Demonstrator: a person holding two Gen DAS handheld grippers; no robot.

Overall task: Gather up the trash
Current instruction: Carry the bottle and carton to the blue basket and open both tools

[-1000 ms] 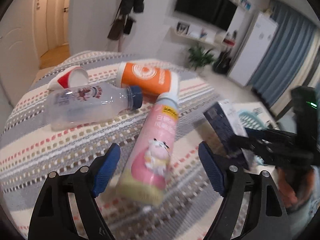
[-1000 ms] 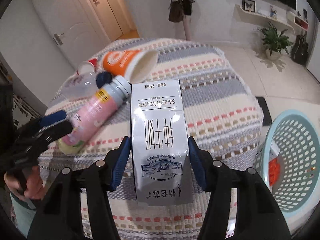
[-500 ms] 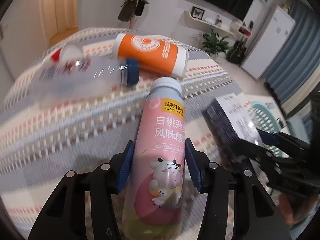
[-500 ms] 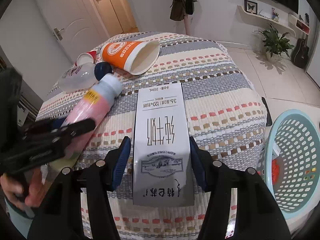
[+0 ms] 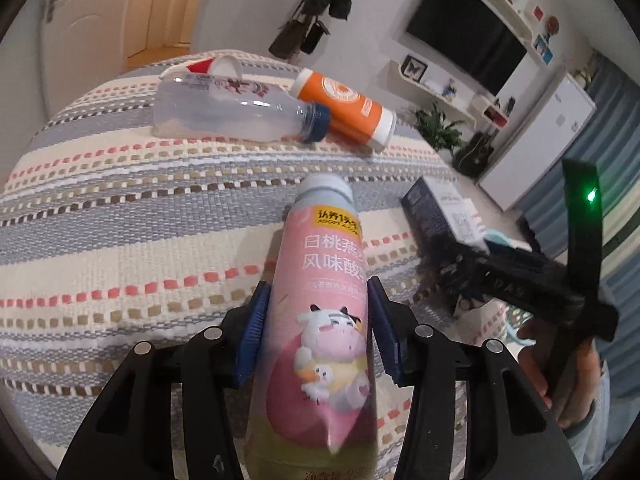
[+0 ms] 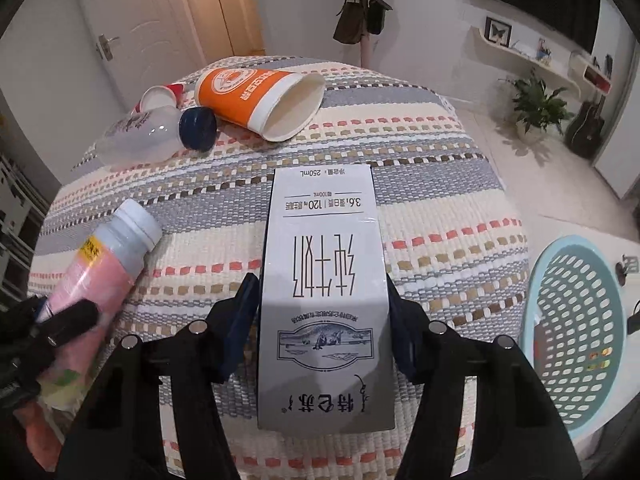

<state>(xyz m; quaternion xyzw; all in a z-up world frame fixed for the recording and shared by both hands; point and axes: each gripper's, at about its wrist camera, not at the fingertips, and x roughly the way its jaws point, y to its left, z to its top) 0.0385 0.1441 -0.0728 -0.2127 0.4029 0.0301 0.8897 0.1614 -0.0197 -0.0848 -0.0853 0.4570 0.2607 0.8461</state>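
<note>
My left gripper (image 5: 318,296) is shut on a pink yogurt bottle (image 5: 328,248), blue pads pressing both its sides, its white cap pointing away over the striped cloth. In the right wrist view the same bottle (image 6: 104,256) sits at the lower left in the left gripper (image 6: 60,320). My right gripper (image 6: 320,300) is shut on a white milk carton (image 6: 320,220), which is held lengthwise above the cloth. The carton (image 5: 436,208) also shows at the right of the left wrist view. A light blue basket (image 6: 530,312) stands on the floor to the right.
On the far side of the round table (image 6: 440,184) lie a clear bottle with a blue cap (image 5: 232,110), an orange paper cup (image 5: 344,106) on its side and a small red and white cup (image 5: 216,66). Some items lie in the basket.
My left gripper moved in over the pink bottle and closed on it. The right gripper kept its grip on the carton and shifted slightly.
</note>
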